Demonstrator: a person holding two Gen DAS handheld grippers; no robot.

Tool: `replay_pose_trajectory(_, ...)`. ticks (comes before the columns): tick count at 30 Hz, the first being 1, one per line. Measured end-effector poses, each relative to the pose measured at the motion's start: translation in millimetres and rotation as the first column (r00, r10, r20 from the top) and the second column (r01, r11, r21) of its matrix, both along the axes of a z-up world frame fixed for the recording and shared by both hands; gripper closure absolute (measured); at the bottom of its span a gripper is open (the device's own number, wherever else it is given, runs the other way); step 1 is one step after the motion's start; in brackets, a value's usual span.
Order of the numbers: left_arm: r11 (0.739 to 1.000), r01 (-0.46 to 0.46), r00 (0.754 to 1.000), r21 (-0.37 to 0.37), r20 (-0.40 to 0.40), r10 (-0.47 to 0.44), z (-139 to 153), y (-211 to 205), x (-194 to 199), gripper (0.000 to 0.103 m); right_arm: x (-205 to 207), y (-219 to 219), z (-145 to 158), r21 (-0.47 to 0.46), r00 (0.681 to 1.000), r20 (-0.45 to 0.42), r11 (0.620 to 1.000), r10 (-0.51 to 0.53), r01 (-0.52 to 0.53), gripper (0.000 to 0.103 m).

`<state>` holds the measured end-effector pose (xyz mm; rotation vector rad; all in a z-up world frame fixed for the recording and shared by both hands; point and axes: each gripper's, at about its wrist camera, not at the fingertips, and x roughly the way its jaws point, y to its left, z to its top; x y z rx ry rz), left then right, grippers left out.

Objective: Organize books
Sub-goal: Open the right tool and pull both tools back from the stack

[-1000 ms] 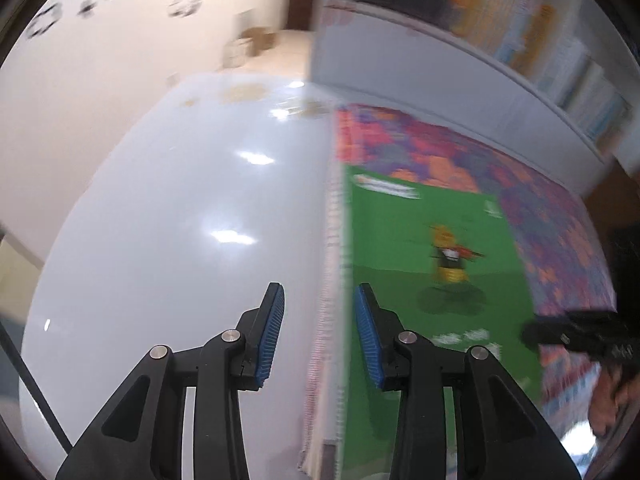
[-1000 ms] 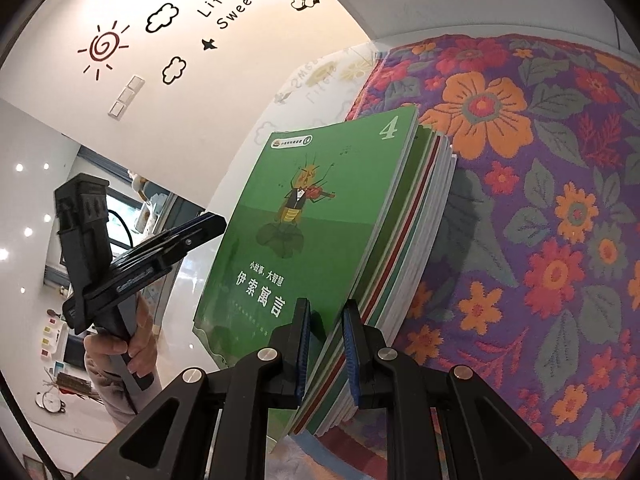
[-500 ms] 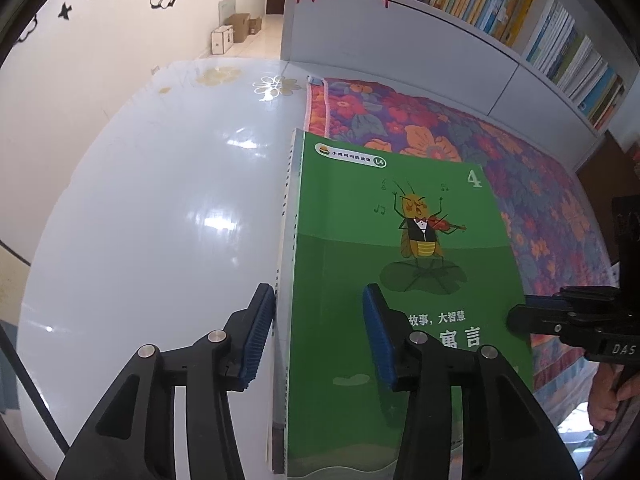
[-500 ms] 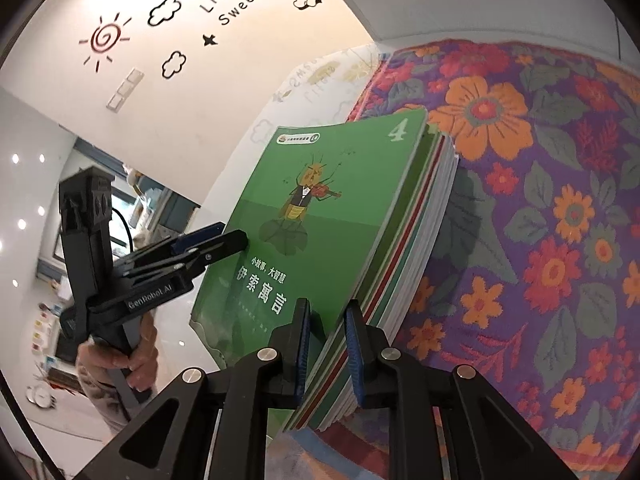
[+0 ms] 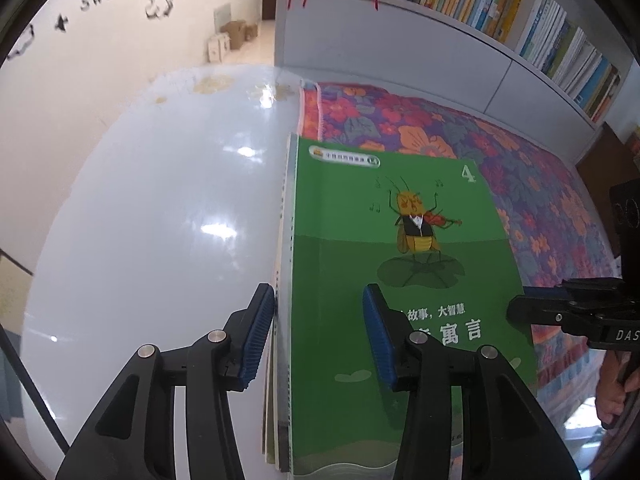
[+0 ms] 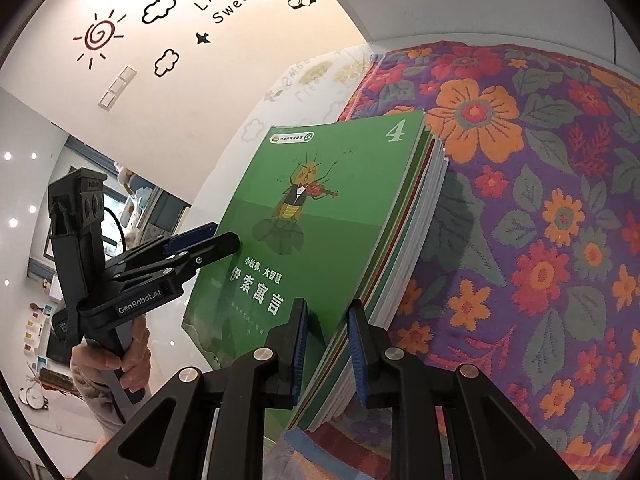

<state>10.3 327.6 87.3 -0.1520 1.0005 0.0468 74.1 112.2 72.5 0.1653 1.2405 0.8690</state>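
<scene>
A stack of books, topped by a green volume showing a violin-playing insect, lies where the glossy white surface meets a floral cloth. The right gripper has its fingers clenched on the stack's near corner, jaws just easing wider. The left gripper straddles the spine edge, fingers released after opening. A filled bookshelf lines the wall behind, and cardboard boxes sit on the distant floor.
</scene>
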Motion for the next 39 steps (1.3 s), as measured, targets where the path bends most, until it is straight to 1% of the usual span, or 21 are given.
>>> replay_pose_trajectory(1,1.000,-0.003,1.000,0.017,0.021,0.003,5.1,-4.3,-2.0,0.061,-0.2,-1.8,0.7,-0.002,1.000,-0.002,1.000,-0.008,0.008,0.083)
replay_pose_trajectory(4,0.999,0.007,0.998,0.050,0.067,-0.011,20.1,-22.5,-7.0,0.052,-2.0,-14.3,8.1,0.010,0.999,0.012,0.999,-0.041,0.041,0.083)
replay_pose_trajectory(6,0.998,0.021,0.995,0.066,0.094,-0.027,28.1,-34.9,-8.5,0.023,-3.7,-26.5,16.9,0.001,0.997,0.039,0.998,-0.069,0.069,0.081)
replay_pose_trajectory(8,0.997,0.032,0.990,0.069,0.135,-0.042,37.2,-46.4,-12.8,0.016,-8.6,-40.5,28.2,-0.012,0.992,0.086,0.995,-0.097,0.098,0.067)
replay_pose_trajectory(11,0.998,0.024,0.989,0.059,0.146,-0.033,47.1,-56.1,-15.3,0.015,-16.8,-57.1,40.6,-0.032,0.985,0.130,0.993,-0.110,0.115,0.062)
replay_pose_trajectory(12,0.999,0.017,0.990,0.047,0.141,-0.023,49.2,-58.3,-15.6,0.010,-21.0,-64.6,45.1,-0.054,0.984,0.144,0.992,-0.104,0.113,0.061)
replay_pose_trajectory(13,0.999,0.014,0.990,0.035,0.137,-0.019,50.6,-60.2,-15.2,0.007,-23.4,-70.6,47.4,-0.072,0.983,0.152,0.991,-0.102,0.114,0.049)
replay_pose_trajectory(14,0.999,0.012,0.990,0.029,0.139,-0.016,51.9,-62.9,-16.1,0.004,-26.1,-77.2,49.6,-0.085,0.981,0.161,0.989,-0.105,0.120,0.028)
replay_pose_trajectory(15,1.000,0.007,0.989,0.030,0.146,-0.011,53.1,-65.9,-18.7,0.004,-30.8,-87.1,52.8,-0.093,0.977,0.176,0.986,-0.119,0.137,0.019)
replay_pose_trajectory(16,0.999,-0.002,0.988,0.042,0.155,-0.004,54.3,-71.7,-20.2,0.004,-35.4,-96.9,57.1,-0.088,0.970,0.197,0.983,-0.139,0.159,0.011)
replay_pose_trajectory(20,0.997,-0.018,0.984,0.075,0.178,0.005,57.3,-94.3,-28.3,0.002,-54.3,-135.8,77.4,-0.095,0.935,0.292,0.967,-0.201,0.238,0.011)
replay_pose_trajectory(23,0.996,0.008,0.986,0.087,0.165,-0.022,54.3,-122.4,-35.7,0.002,-73.4,-159.6,91.5,-0.134,0.892,0.386,0.942,-0.237,0.308,0.010)
replay_pose_trajectory(26,0.995,0.032,0.984,0.097,0.173,-0.048,49.7,-155.0,-45.8,0.002,-94.1,-171.4,98.0,-0.178,0.853,0.469,0.921,-0.229,0.345,0.007)
replay_pose_trajectory(27,0.994,0.034,0.983,0.106,0.176,-0.052,47.6,-168.1,-49.3,0.002,-104.8,-176.3,100.0,-0.200,0.833,0.508,0.910,-0.220,0.363,0.007)
replay_pose_trajectory(28,0.993,0.034,0.983,0.111,0.177,-0.054,46.5,-178.1,-52.3,0.002,-111.3,-179.1,100.3,-0.212,0.820,0.531,0.904,-0.213,0.372,0.007)
replay_pose_trajectory(30,0.993,0.045,0.982,0.113,0.175,-0.064,43.1,-196.2,-55.9,0.002,-128.1,-187.1,100.3,-0.219,0.783,0.585,0.888,-0.212,0.404,0.004)
replay_pose_trajectory(32,0.992,0.050,0.981,0.118,0.181,-0.071,40.4,-215.3,-61.9,0.002,-142.6,-195.8,98.5,-0.195,0.755,0.613,0.881,-0.233,0.431,0.000)
replay_pose_trajectory(36,0.990,0.061,0.978,0.130,0.190,-0.085,33.9,-242.6,-72.0,0.002,-163.6,-210.0,92.1,-0.132,0.734,0.620,0.885,-0.278,0.447,0.000)
replay_pose_trajectory(39,0.990,0.070,0.978,0.122,0.189,-0.092,28.0,-251.3,-76.6,0.002,-172.4,-214.6,84.9,-0.118,0.700,0.646,0.866,-0.305,0.486,0.000)
